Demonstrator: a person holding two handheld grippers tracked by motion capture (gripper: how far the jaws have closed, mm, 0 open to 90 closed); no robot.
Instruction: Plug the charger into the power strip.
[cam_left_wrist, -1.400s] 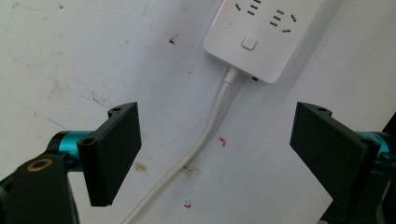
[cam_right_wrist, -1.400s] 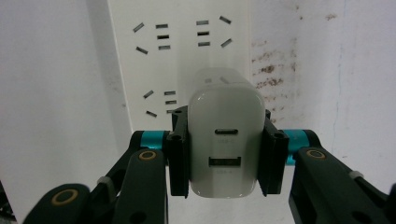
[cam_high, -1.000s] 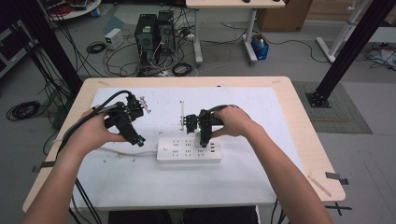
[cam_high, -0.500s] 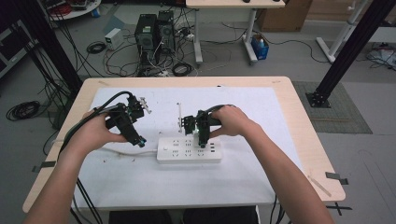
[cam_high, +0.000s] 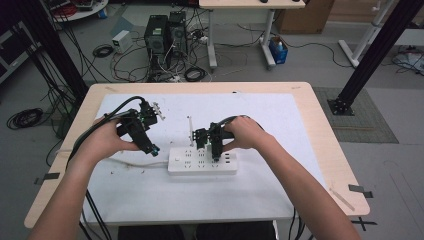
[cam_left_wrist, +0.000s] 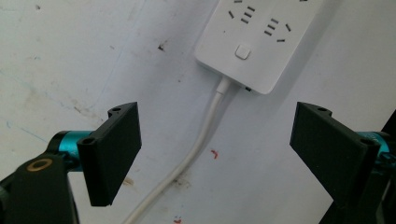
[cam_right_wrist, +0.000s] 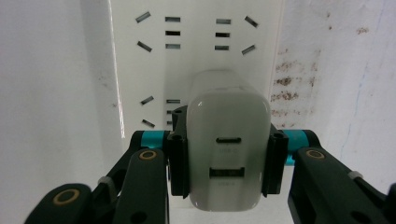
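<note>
Left gripper (cam_high: 150, 146) hovering with jaws spread wide and empty over the white cord (cam_left_wrist: 196, 144) at the power strip's left end, white power strip (cam_high: 202, 161) lying mid-table on the white sheet (cam_high: 280, 120), right gripper (cam_high: 216, 152) clamping a white USB charger (cam_right_wrist: 228, 144) over the strip's sockets.

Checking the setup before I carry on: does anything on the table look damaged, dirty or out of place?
Nothing looks damaged. The white table cover has brown and red stains, some beside the power strip and its cord. The right gripper squarely clamps a white charger over the strip; the left gripper is open.
</note>
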